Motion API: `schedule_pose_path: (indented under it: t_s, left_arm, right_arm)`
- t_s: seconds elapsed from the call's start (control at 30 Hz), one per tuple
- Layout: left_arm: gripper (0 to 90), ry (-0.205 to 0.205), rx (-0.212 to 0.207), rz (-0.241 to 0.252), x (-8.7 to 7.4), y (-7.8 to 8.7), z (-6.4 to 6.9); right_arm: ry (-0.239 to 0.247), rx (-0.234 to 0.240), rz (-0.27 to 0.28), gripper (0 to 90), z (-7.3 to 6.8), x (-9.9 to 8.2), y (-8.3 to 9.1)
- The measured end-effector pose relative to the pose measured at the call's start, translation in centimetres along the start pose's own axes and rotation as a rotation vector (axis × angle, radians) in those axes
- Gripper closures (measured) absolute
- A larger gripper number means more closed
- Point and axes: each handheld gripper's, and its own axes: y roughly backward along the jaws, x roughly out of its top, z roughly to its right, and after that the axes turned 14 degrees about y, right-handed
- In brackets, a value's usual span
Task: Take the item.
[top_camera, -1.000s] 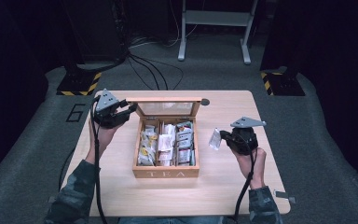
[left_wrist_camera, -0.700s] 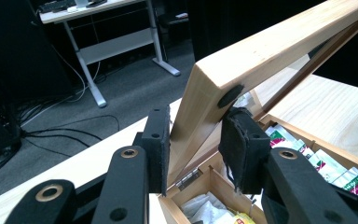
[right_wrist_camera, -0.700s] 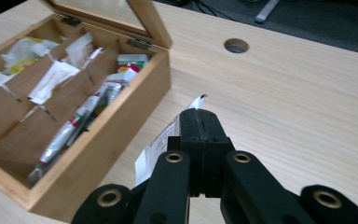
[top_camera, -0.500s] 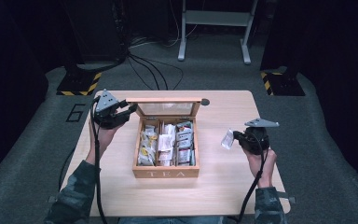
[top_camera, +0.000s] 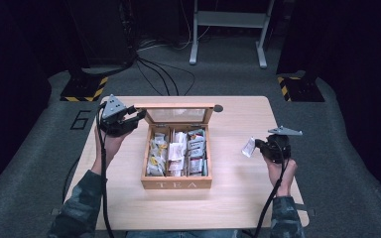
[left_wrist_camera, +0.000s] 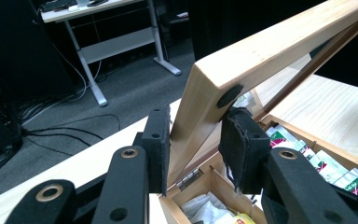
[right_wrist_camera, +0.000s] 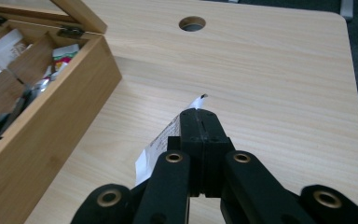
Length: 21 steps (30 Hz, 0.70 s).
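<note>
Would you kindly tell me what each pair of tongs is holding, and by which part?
Left tongs clamp the tea box lid at its side edge; right tongs pinch a tea bag packet by one end.

**Around the Table**

A pale wooden table (top_camera: 238, 198) had a round hole (top_camera: 219, 108) near its far edge. It stood on grey carpet (top_camera: 347, 163). Beyond it were a white metal stand (top_camera: 228, 29), black cables (top_camera: 154, 69) trailing across the floor, and two black-and-yellow striped blocks (top_camera: 84, 89), one to each side.
</note>
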Motion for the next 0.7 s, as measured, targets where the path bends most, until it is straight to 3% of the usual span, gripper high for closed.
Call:
schedule_pose_path:
  t_s: [0.23, 0.7]
  left_arm:
    - [63.4, -0.006, 0.000, -0.007, 0.1, 0.0, -0.1]
    - [63.4, -0.002, 0.002, 0.002, -0.1, 0.0, 0.0]
  right_arm:
    - [-0.049, -0.004, -0.018, 90.0, 1.0, -1.3, -1.8]
    - [-0.093, -0.013, -0.085, 90.0, 2.1, -3.7, -5.6]
